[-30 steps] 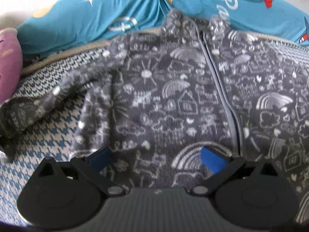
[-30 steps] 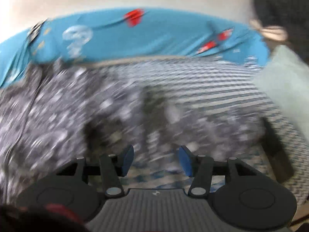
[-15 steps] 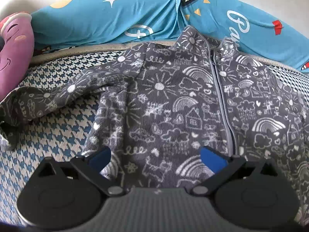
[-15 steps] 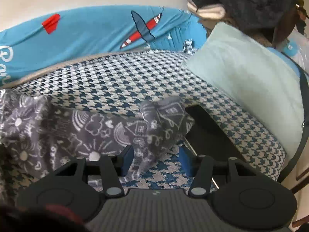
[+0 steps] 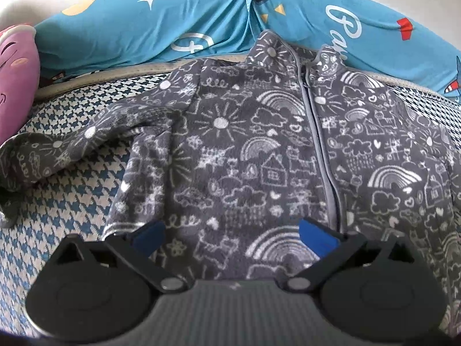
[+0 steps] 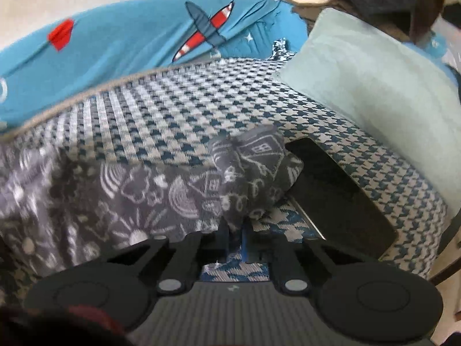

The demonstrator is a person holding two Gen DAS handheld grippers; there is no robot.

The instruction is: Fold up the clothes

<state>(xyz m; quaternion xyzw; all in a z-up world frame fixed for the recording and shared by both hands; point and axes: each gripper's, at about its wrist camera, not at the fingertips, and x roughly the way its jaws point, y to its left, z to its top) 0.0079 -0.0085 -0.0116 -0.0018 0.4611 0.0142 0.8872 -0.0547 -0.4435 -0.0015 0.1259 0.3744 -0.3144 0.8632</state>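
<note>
A grey fleece jacket (image 5: 245,150) with white doodle print and a grey zip lies spread, front up, on the houndstooth bed cover (image 5: 72,190). Its left sleeve (image 5: 57,152) stretches out toward the left edge. My left gripper (image 5: 230,235) hovers open over the jacket's lower hem, nothing between its blue pads. In the right wrist view the jacket's other sleeve (image 6: 161,193) runs from the left to its cuff (image 6: 253,170). My right gripper (image 6: 234,240) is shut on the sleeve just below the cuff.
A blue printed bedsheet roll (image 5: 173,28) lies along the far edge behind the collar. A purple plush (image 5: 14,69) sits at far left. A dark phone-like slab (image 6: 331,196) lies right of the cuff, and a pale green pillow (image 6: 374,86) stands beyond it.
My right gripper swung right along the sleeve to its cuff and closed on it; half a second ago its jaws were apart. The left gripper stayed open and pulled back a little.
</note>
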